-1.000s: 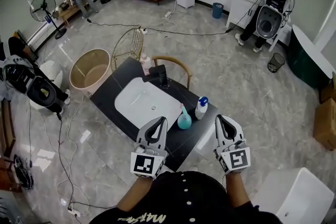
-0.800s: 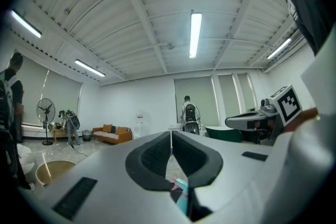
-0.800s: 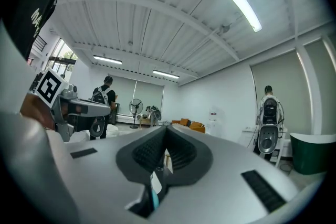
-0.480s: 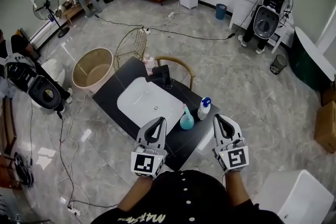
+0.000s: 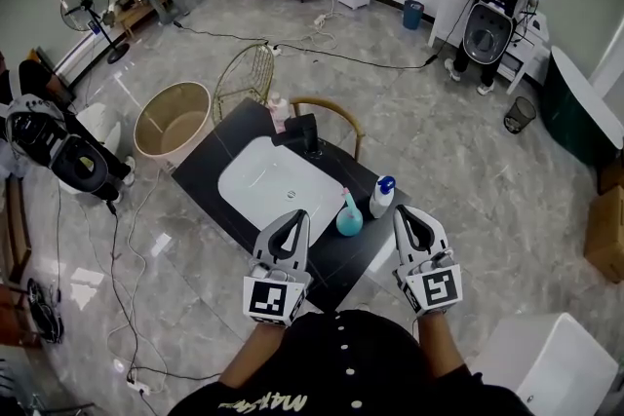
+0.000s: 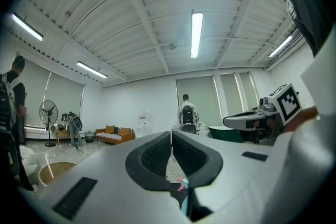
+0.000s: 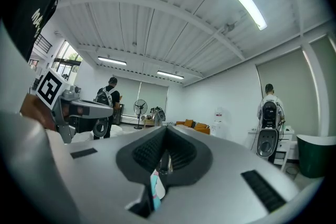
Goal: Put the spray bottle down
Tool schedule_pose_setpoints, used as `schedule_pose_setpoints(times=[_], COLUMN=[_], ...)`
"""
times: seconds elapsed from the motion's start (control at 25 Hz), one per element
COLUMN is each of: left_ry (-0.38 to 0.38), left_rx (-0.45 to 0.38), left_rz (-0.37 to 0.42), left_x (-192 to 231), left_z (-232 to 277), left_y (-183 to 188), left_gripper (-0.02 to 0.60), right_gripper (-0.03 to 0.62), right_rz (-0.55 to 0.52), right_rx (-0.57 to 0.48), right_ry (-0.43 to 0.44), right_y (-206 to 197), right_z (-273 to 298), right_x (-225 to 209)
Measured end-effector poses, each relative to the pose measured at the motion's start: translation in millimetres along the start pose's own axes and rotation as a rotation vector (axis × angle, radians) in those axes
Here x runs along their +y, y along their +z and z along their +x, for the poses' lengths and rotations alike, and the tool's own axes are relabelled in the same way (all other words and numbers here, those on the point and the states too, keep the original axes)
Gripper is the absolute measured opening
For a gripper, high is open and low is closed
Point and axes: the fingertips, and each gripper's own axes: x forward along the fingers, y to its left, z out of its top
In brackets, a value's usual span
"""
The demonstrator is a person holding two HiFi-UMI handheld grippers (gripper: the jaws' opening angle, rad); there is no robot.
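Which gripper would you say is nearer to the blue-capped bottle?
Right. The right gripper sits just beside the blue-capped bottle; the left gripper is farther off, past the teal bottle.

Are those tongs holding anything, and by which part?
Nothing is held. The left tongs and the right tongs are both shut and empty; the teal spray bottle stands free on the black counter.

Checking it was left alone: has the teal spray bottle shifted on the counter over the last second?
No. The teal spray bottle keeps its spot beside the white bottle, just off the sink basin's right corner.
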Motion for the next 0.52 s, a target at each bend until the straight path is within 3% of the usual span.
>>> schedule_pose_setpoints(times=[0.52], left_ry=[-0.009], left_rx=[-0.009], left_rz=[-0.005], left_x=[-0.9], left_z=[0.8], left_y=[5.1], left_gripper=[0.017], right_gripper=[-0.005], right_rz=[-0.007], right_rx=[0.001], right_ry=[0.026], right_y=[4.6], right_z=[9.3], right_x=[6.5])
